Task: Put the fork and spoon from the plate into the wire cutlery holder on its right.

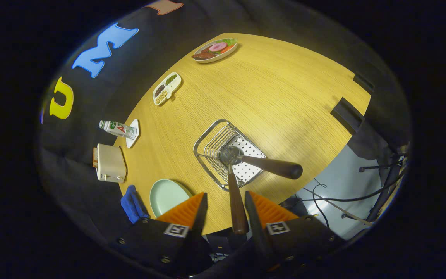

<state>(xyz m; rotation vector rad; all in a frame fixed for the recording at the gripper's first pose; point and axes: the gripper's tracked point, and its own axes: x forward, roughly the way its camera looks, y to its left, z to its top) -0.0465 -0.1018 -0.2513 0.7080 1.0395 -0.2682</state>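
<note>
The wire cutlery holder stands on the wooden table, just ahead of my fingers. Two brown-handled utensils rest in it, heads down among the wires, and I cannot tell fork from spoon. One handle leans out to the right over the basket's rim. The other handle points back at me and lies between my fingers, with a gap on the left side. My gripper is open and hovers above the table's near edge. The pale green plate lies left of the holder, bare, partly behind my left finger.
A blue cloth lies by the plate, with a toaster beyond it. A bottle lies on a white coaster. Farther off are a divided dish and a food plate. Cables cross the floor on the right.
</note>
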